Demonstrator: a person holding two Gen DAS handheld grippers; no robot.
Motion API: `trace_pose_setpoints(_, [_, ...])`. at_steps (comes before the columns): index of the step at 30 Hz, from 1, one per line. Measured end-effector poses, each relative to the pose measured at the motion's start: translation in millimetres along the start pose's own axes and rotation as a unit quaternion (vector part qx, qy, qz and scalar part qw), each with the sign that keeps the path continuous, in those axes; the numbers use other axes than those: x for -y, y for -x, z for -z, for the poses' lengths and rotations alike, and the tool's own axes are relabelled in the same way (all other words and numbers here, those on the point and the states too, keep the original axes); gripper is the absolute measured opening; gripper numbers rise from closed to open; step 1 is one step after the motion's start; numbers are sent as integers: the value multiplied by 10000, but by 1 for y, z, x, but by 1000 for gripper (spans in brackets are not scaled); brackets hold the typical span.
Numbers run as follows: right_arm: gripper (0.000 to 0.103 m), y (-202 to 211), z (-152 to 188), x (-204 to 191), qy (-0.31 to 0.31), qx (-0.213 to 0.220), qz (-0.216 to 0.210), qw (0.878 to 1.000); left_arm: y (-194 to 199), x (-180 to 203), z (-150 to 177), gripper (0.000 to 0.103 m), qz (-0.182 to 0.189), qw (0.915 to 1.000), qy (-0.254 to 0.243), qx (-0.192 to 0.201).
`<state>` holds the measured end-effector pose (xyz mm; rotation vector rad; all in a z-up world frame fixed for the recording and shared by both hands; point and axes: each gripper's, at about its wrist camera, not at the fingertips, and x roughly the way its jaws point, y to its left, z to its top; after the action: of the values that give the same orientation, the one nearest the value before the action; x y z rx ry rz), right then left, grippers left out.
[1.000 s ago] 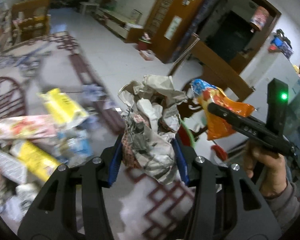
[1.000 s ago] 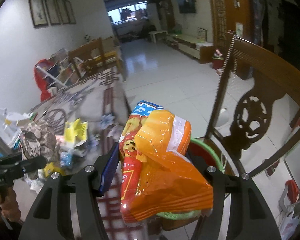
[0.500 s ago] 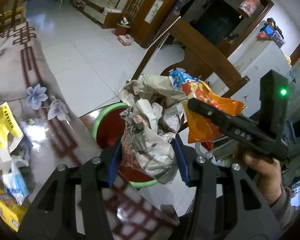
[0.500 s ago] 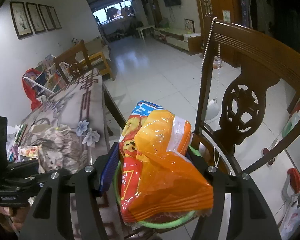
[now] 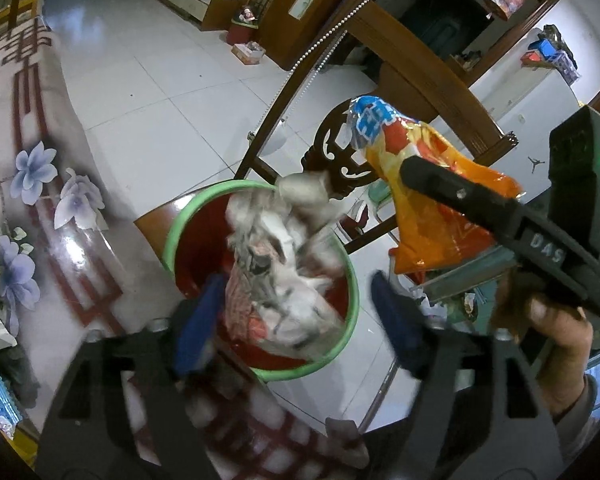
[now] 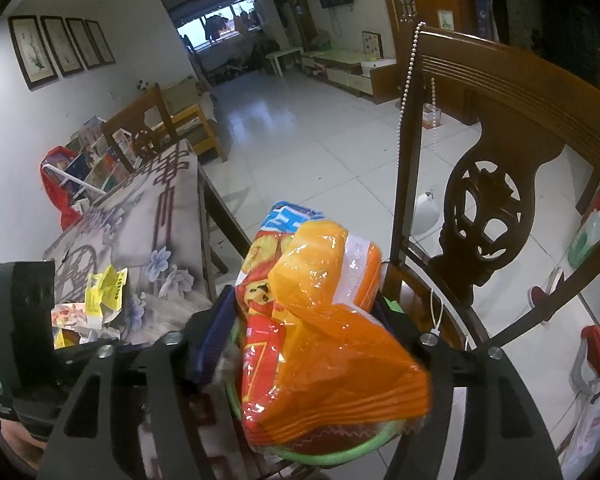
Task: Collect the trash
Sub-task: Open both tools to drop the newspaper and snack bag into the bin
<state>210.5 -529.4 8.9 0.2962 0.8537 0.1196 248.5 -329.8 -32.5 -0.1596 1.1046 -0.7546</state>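
- While the left hand-held gripper (image 5: 296,312) hangs over the red bin (image 5: 180,236), its jaws stand wide apart; the crumpled newspaper wad (image 5: 276,264), blurred, sits between them above the bin mouth, apparently free.
- Judgement: the wad is light, soft and crushable; grip across its bulk.
- In the right view, the right hand-held gripper (image 6: 304,336) is clamped on the orange snack bag (image 6: 324,340), above the bin's green rim beside the bench (image 6: 140,216).
- Judgement: the film is slippery; pinch mid-body.

Crumpled newspaper (image 5: 276,264): motion-blurred, contact with left fingers (image 5: 198,320) indeterminate. Basin (image 6: 340,454): mostly hidden behind orange snack bag (image 6: 324,344). Counter (image 5: 24,208): cut off left.
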Motion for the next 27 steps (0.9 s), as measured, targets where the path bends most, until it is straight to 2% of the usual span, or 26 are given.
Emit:
trace_pose_setpoints(4, [88, 1, -1, -2, 0, 53, 4, 10000, 2, -1, 4, 91, -162, 9999, -48, 8])
trace_pose_setpoints(11, [95, 3, -2, -6, 20, 121, 44, 9999, 21, 0, 11, 96, -297, 9993, -153, 170])
trace_pose_setpoints(19, [96, 8, -4, -18, -1, 191, -82, 9998, 59, -8, 27, 98, -554, 9975, -62, 440])
trace_pose_setpoints(23, [96, 8, 1, -39, 194, 139, -132, 9996, 89, -22, 41, 98, -691, 9953, 171, 653])
trace_pose_setpoints(27, [96, 4, 7, -69, 302, -27, -413, 9987, 130, -42, 57, 98, -953, 9901, 441, 934])
